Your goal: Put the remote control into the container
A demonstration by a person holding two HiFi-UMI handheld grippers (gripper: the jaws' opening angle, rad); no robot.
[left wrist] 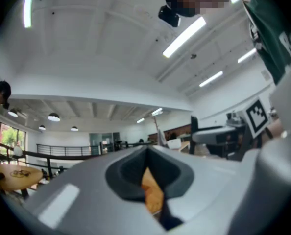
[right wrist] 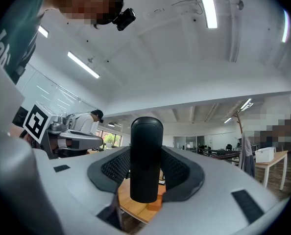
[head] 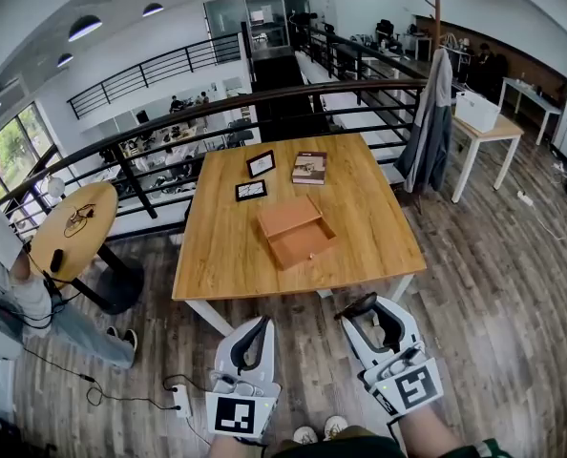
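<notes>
On the wooden table (head: 360, 208) lies an open orange-brown container (head: 298, 229), its lid folded back. Both grippers hover low over the floor in front of the table's near edge. My right gripper (head: 367, 308) is shut on a black remote control (right wrist: 146, 155), which stands upright between the ribbed pads (right wrist: 117, 166). Under the remote, a strip of table and an orange corner of the container (right wrist: 155, 203) show. My left gripper (head: 255, 337) has its jaws together with nothing in them. Through the slit of the left gripper (left wrist: 146, 153) I see only a strip of orange wood (left wrist: 153, 195).
Two small picture frames (head: 261, 163) (head: 251, 190) and a book (head: 309, 167) lie on the table's far half. A railing (head: 169, 122) runs behind it. A person (head: 7, 265) sits at a round table (head: 73, 227) on the left. A coat stand (head: 431, 122) and white table (head: 489, 127) stand right.
</notes>
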